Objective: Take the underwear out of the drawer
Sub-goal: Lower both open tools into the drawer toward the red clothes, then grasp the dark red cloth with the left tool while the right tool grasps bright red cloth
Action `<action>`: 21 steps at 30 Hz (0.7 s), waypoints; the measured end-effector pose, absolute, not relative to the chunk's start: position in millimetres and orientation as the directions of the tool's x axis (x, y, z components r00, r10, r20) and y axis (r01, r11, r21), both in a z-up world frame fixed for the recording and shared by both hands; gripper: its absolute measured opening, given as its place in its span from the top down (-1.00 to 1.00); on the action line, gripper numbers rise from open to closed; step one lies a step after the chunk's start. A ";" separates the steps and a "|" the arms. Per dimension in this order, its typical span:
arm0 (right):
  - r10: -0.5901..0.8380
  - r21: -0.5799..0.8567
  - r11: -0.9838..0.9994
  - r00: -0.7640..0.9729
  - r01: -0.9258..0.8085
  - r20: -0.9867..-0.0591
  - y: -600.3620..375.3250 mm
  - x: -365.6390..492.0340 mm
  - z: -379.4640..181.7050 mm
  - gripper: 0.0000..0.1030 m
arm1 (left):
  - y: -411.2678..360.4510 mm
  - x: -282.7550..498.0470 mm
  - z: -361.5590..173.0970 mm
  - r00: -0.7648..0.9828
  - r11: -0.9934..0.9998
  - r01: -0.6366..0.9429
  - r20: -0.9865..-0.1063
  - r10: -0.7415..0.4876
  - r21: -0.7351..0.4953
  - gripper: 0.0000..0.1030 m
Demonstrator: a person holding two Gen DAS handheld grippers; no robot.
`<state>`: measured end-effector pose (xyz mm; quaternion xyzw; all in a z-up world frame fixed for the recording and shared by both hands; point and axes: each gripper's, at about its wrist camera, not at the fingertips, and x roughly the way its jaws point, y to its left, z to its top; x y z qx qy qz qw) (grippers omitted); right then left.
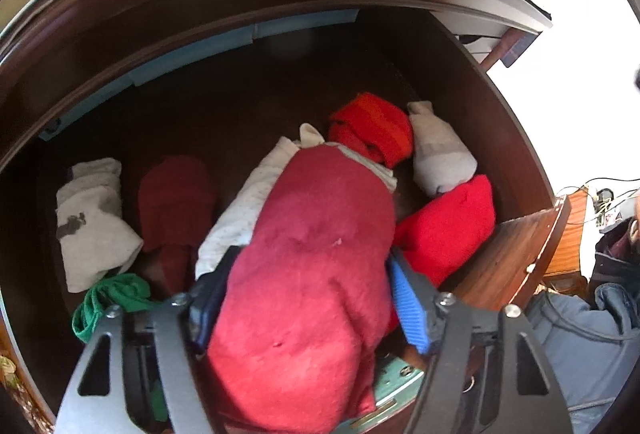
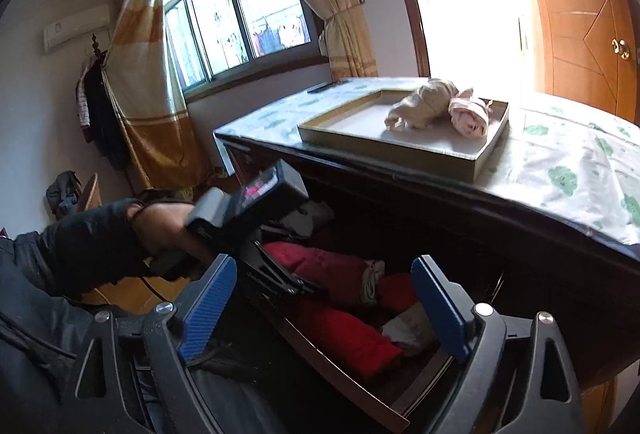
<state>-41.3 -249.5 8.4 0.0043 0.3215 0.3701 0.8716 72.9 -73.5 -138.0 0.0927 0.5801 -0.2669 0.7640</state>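
Observation:
The dark wooden drawer stands pulled out, with several rolled garments in it. My left gripper points down into it, and both blue pads press on a crimson rolled underwear. The right wrist view shows that same gripper reaching into the drawer, with a hand in a dark sleeve holding it. My right gripper hovers open above the drawer's front edge with nothing between its fingers.
Around the held roll lie an orange roll, a grey-white roll, a bright red roll, a dark red roll and green cloth. On the dresser top a shallow tray holds a beige roll and a pink roll.

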 end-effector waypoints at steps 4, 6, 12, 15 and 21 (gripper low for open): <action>0.623 0.262 0.742 0.490 -0.617 -0.609 -243.4 -27.6 -14.8 -0.76 | -73.0 71.1 -140.7 0.190 0.832 0.531 -0.935 -0.300 -0.159 -0.30; 0.605 0.256 0.751 0.480 -0.608 -0.635 -240.1 -22.4 -25.7 -0.76 | -74.6 72.7 -142.6 0.189 0.834 0.527 -0.935 -0.301 -0.162 -0.37; 0.566 0.251 0.767 0.438 -0.591 -0.698 -234.0 -9.9 -56.4 -0.76 | -79.6 72.0 -141.2 0.237 0.840 0.528 -0.929 -0.284 -0.122 -0.09; 0.557 0.257 0.769 0.416 -0.586 -0.719 -235.0 -4.1 -68.1 -0.76 | -69.3 70.1 -133.6 0.284 0.853 0.502 -0.905 -0.317 -0.141 0.23; 0.547 0.260 0.763 0.375 -0.592 -0.749 -230.3 8.1 -82.7 -0.76 | -43.0 55.6 -117.9 0.410 0.873 0.442 -0.820 -0.400 -0.205 0.34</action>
